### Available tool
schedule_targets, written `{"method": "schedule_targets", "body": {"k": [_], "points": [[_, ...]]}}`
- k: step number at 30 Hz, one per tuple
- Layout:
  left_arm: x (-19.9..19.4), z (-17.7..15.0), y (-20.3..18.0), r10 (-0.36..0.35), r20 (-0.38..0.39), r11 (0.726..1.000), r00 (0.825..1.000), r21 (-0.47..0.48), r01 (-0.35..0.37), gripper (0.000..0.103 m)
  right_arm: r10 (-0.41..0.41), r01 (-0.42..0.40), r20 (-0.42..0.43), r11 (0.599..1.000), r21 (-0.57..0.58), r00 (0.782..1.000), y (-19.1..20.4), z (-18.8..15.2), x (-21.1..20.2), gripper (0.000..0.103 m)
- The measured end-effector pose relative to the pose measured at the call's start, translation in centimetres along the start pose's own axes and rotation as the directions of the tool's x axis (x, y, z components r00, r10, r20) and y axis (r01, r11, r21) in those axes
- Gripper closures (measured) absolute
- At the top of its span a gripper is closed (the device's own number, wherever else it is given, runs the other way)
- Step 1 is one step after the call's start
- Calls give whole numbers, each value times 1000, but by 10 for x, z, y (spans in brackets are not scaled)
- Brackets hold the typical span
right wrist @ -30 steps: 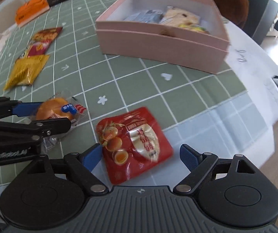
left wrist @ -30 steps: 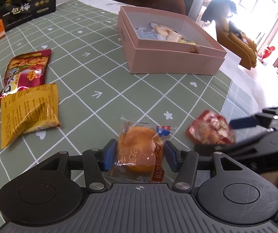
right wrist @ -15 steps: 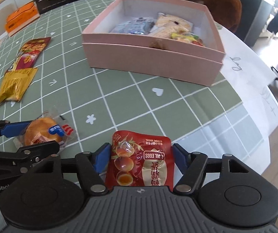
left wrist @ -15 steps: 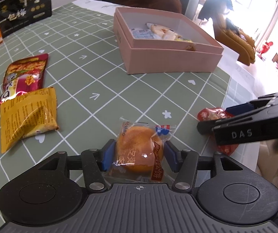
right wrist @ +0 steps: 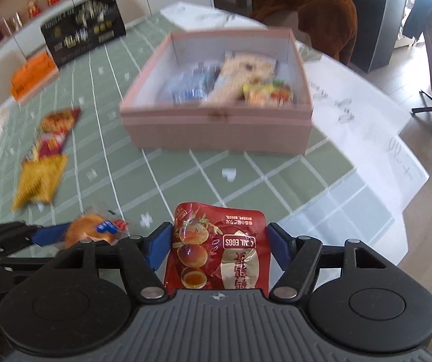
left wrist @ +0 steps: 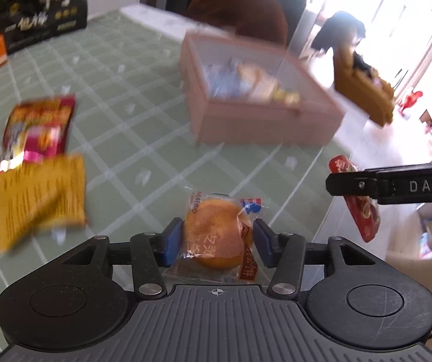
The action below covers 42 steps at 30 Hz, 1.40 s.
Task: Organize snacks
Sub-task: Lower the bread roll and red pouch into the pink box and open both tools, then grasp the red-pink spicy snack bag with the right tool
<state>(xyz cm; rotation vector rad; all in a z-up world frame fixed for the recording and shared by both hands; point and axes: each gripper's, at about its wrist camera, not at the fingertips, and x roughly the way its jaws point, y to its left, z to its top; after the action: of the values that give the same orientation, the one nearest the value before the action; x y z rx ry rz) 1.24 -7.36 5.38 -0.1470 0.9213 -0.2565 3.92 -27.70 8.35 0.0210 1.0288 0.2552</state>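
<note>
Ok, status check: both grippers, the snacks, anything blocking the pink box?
Left gripper closing on wrapped bun. Right gripper shut on quail egg pouch. Pink box open, partly filled. Path to it looks clear.

**Both grippers have a snack, box is ahead**

Your left gripper (left wrist: 217, 242) is closing its jaws on the bun (left wrist: 214, 236), and the blue pads press the clear wrapper from both sides. At the right edge your right gripper (left wrist: 397, 184) carries the red pouch (left wrist: 363, 214), which hangs down below its finger. The pink box (left wrist: 261, 120) stands open further on the green cloth (left wrist: 125, 96), with blurred packets inside. At your left lie a yellow bag (left wrist: 39, 199) and a red bag (left wrist: 37, 129), touching each other.
</note>
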Motion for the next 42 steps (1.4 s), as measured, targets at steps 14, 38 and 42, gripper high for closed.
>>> {"method": "schedule_targets", "body": {"k": [14,38,42], "points": [[21,148,-30,-133,160,991,978,46,127,63,-19,15,250,1000,16,968,-44,133,-43,35],[66,158,14,-61,101,998,993,-16,63,62,-20,13,84,996,88,996,-51,148,66,23],[43,136,45,-8,104,999,995,-42,12,62,-60,62,104,998,-15,993,-26,140,50,23]]}}
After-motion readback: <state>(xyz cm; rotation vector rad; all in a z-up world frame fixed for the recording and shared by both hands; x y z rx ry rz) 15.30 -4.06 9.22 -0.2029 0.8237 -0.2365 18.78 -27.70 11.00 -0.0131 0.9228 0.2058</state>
